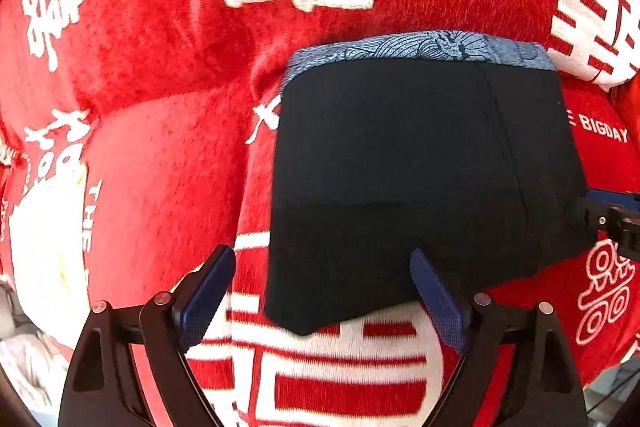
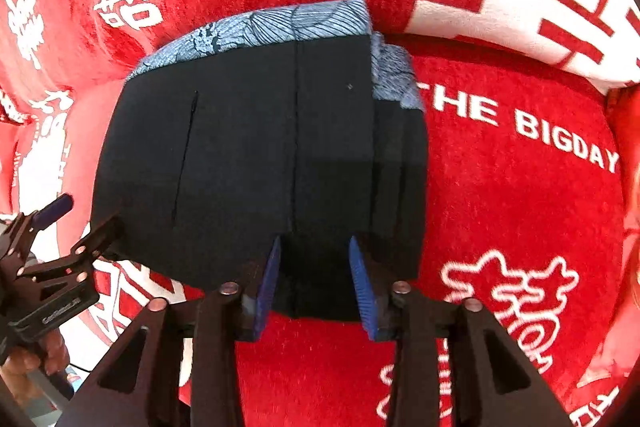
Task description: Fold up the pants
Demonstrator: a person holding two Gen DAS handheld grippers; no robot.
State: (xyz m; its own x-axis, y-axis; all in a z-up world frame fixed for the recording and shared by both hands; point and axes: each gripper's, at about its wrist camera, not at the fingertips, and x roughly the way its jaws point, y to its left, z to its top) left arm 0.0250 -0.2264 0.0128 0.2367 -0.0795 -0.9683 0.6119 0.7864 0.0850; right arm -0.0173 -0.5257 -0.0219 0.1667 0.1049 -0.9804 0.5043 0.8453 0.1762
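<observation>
The pants (image 1: 420,155) are black with a blue-grey patterned waistband (image 1: 420,47), and they lie folded into a compact rectangle on a red blanket (image 1: 160,75). My left gripper (image 1: 322,259) stands wide open above their near left corner, with one pad over the cloth and the other over the blanket. In the right wrist view the pants (image 2: 260,155) lie flat, and a second layer of waistband (image 2: 396,79) sticks out at the right. My right gripper (image 2: 315,243) is open over their near edge. Dark cloth lies between its pads, which do not press on it.
The red blanket (image 2: 520,207) has white characters and the words "THE BIGDAY". It bulges into soft ridges at the back and left. The left gripper (image 2: 80,219) and a hand (image 2: 32,359) show at the left; the right gripper (image 1: 612,219) shows at the right edge.
</observation>
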